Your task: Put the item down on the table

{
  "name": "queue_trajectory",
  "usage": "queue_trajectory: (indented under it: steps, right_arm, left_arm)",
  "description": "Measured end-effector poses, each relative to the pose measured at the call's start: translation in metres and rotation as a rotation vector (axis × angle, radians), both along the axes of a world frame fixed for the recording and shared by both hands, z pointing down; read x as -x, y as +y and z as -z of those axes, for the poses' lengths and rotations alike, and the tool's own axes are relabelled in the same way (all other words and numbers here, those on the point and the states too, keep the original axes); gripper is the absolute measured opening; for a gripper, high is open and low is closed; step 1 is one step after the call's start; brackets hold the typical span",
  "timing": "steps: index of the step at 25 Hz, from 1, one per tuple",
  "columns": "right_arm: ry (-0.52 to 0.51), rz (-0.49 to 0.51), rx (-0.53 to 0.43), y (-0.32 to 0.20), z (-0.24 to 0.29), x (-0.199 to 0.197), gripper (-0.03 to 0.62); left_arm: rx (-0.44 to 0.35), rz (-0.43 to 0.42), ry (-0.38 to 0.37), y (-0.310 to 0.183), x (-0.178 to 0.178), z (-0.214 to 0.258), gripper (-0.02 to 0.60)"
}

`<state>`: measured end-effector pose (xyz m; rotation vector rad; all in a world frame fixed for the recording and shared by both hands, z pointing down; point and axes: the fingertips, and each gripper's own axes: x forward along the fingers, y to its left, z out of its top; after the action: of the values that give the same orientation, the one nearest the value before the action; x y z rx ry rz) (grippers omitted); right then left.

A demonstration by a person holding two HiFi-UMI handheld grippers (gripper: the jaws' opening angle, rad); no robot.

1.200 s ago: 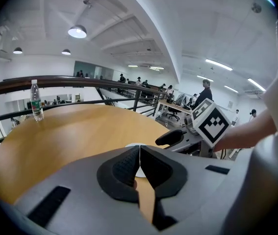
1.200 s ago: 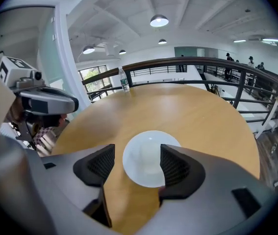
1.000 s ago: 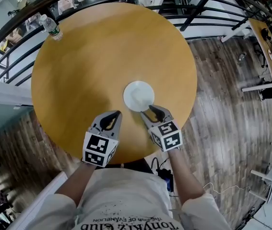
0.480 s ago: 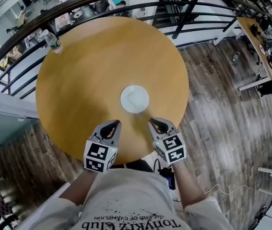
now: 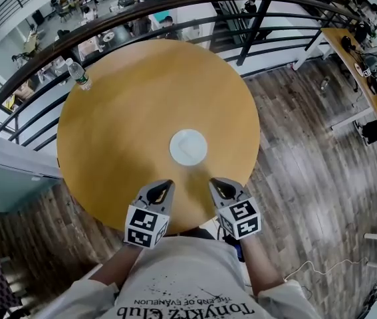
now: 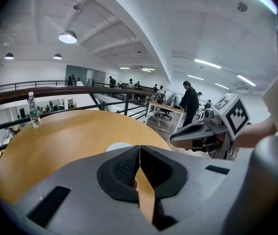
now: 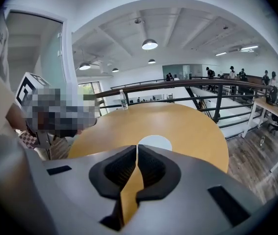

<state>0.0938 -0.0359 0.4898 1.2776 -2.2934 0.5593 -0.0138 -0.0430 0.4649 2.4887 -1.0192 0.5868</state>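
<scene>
My left tongs (image 5: 163,183) are pinched together with nothing in them, over the near edge of the counter (image 5: 122,111). My right tongs (image 5: 216,181) have just been closing and now meet too, empty, beside the left. The white disc (image 5: 188,147), perhaps a small plate, lies flat near the counter's middle, just ahead of both tongs and touching neither. A bottle (image 5: 80,76) stands upright at the far left rim.

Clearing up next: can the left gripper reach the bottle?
Probably, with a long stretch: only bare table lies between the shut left gripper and the bottle at the far edge.
</scene>
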Motion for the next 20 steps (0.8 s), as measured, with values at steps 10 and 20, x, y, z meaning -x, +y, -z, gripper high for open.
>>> queue_trajectory:
  steps: [10, 20]
  right_arm:
    - [-0.09, -0.067, 0.046, 0.001, 0.004, -0.001, 0.031]
    - [-0.084, -0.051, 0.037, 0.006, 0.012, 0.005, 0.025]
  left_arm:
    - [-0.018, 0.022, 0.012, -0.009, 0.003, 0.01, 0.025]
    - [-0.03, 0.032, 0.016, -0.009, 0.008, 0.012, 0.025]
